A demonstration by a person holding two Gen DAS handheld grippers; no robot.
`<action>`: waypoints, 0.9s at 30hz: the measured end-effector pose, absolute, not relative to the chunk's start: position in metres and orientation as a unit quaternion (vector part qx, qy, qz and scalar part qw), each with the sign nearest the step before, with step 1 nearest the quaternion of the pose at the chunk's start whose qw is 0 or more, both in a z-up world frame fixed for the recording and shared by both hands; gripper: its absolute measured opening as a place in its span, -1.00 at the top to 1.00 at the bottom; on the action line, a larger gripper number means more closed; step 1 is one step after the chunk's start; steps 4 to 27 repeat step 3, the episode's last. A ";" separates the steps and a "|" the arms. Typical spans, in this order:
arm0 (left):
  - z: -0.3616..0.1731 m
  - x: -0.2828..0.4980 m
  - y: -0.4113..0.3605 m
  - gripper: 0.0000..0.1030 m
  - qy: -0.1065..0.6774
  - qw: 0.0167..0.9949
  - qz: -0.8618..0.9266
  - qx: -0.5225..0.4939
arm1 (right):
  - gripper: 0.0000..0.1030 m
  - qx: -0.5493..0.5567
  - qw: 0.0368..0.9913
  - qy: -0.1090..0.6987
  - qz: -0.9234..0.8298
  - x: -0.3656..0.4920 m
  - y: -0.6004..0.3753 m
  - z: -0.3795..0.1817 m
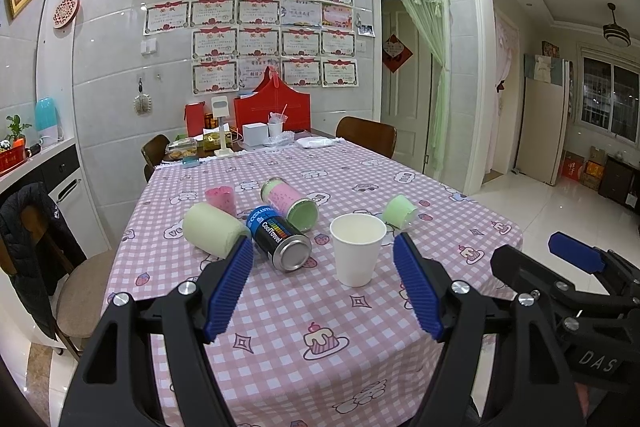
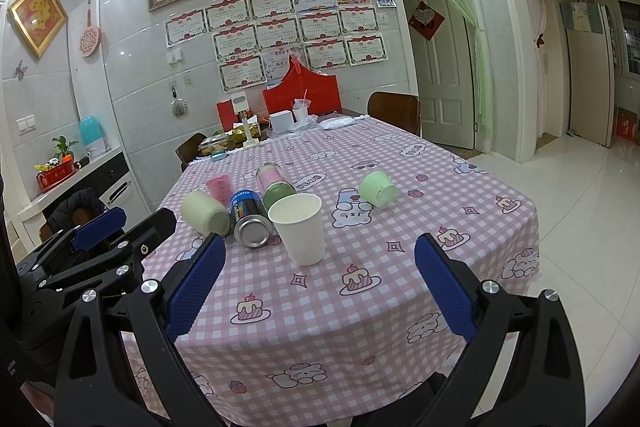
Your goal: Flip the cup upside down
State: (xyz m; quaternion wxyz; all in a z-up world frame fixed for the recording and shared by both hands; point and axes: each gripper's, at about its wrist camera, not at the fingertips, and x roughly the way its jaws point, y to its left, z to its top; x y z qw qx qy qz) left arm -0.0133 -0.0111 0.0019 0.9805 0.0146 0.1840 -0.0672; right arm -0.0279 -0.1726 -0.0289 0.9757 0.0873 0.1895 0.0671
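Lowest in both frames are my own tools: my left gripper [image 1: 324, 251] and my right gripper [image 2: 320, 263] both spread wide, holding nothing, hovering above the near edge of the checked tablecloth [image 1: 280, 327]. That bare cloth in front gives me room to come in. Just past it, at centre frame, the white paper cup [image 1: 357, 249] stands upright, mouth up, so it needs turning over. Left of it the black can [image 1: 278, 237] lies on its side, very near; I judge that flank tight. Right of the cup, the small green cup [image 1: 399, 211] lies tipped, farther off, leaving the freer approach.
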 end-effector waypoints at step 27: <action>0.001 -0.013 -0.011 -0.39 0.184 0.981 -0.066 0.016 | -0.79 0.087 0.976 0.190 0.067 -0.028 -0.172 -0.030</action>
